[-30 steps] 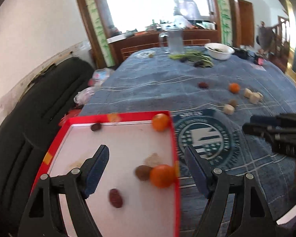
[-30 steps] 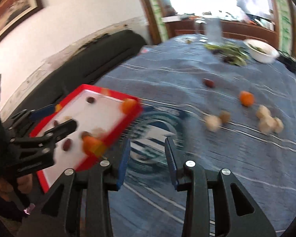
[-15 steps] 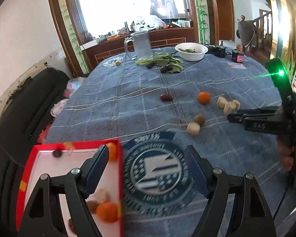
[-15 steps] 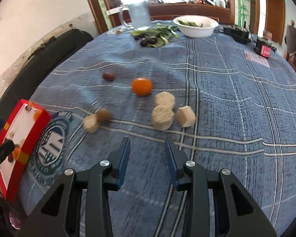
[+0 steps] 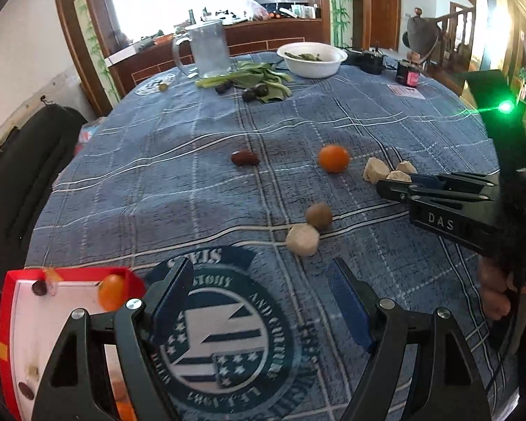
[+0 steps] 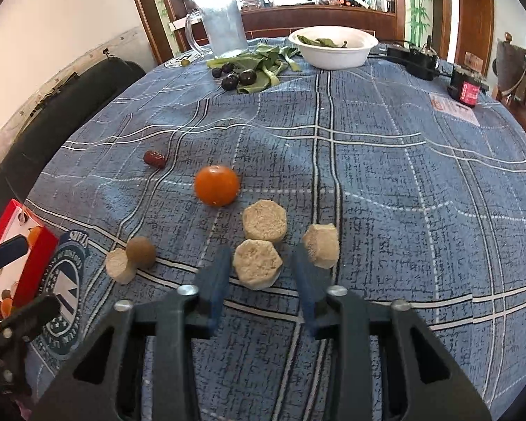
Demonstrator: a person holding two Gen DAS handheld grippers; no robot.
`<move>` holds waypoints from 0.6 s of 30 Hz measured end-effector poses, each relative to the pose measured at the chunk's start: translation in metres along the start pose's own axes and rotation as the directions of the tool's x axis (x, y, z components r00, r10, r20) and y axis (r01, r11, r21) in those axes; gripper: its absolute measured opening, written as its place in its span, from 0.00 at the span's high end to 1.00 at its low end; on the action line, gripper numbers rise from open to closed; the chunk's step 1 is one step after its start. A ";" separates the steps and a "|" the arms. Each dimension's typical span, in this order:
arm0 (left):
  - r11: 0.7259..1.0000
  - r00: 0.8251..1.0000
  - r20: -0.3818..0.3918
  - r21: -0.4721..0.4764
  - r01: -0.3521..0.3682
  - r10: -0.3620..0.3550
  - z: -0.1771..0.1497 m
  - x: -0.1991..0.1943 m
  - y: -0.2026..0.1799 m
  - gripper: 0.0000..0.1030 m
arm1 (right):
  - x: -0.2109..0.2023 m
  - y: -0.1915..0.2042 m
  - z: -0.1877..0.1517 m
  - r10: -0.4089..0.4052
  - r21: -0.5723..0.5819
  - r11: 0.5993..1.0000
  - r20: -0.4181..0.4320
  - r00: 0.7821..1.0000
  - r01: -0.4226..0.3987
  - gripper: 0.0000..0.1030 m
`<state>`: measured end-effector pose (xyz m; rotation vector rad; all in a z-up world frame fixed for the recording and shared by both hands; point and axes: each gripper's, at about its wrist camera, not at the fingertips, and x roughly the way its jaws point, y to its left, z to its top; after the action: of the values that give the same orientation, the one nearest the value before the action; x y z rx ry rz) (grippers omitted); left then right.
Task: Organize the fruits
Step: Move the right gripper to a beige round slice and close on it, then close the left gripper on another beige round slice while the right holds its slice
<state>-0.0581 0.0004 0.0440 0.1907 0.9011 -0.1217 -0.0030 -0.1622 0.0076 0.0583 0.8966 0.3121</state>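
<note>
Left tongs [image 5: 259, 301] hanging wide and empty beside the red tray [image 5: 7, 315], far from loose fruit. Right tongs [image 6: 259, 273] gaping partway, empty, nearest pale peeled chunk [image 6: 257, 263] sitting dead ahead between the fingers on the desk [image 6: 403, 175]. Right hand nearer.

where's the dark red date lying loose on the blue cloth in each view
Left wrist view: the dark red oblong date lies on the blue checked tablecloth just above centre, left of the round orange tangerine.
Right wrist view: the same date sits left of centre, up and left of the tangerine.
Shared landmark: the white bowl of greens at the table's far side.
</note>
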 end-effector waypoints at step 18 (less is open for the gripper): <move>0.997 0.997 -0.073 0.062 0.042 -0.038 0.017 0.046 -0.024 0.60 | -0.071 -0.075 0.015 0.070 0.268 0.953 0.249 0.966 -0.139 0.74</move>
<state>-0.0216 -0.0281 0.0154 0.2374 0.9734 -0.1819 -0.0146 -0.2530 0.0580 0.4035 0.6958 0.2671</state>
